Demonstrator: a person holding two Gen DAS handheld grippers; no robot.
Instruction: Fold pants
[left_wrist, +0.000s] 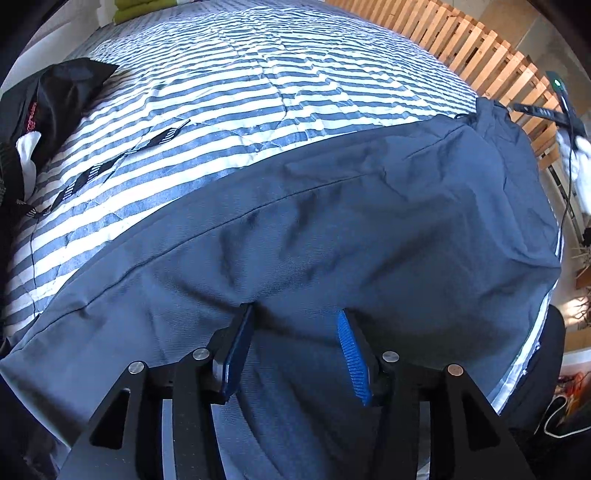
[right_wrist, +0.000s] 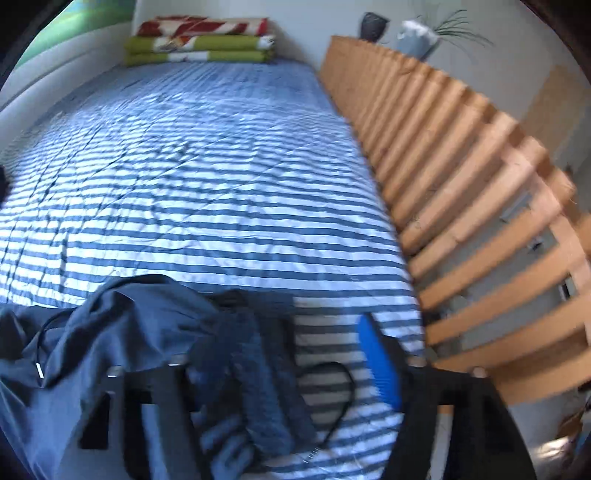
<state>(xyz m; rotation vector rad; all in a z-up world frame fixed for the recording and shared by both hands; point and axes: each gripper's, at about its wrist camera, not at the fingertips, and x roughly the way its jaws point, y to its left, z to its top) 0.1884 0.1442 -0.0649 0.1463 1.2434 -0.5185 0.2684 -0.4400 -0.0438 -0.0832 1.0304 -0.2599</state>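
Both wrist views look steeply down, close over the striped bed (left_wrist: 258, 92).

One pair of dark navy pants (left_wrist: 369, 221) spreads across the lower half of the left wrist view. One striped bedspread (left_wrist: 258, 92) lies under it. One black garment (left_wrist: 55, 96) sits at the upper left, and one patterned black strap (left_wrist: 110, 166) beside it. Two folded blankets (right_wrist: 199, 40) are stacked at the top of the right wrist view. One slatted wooden rail (right_wrist: 461, 184) runs down its right side.
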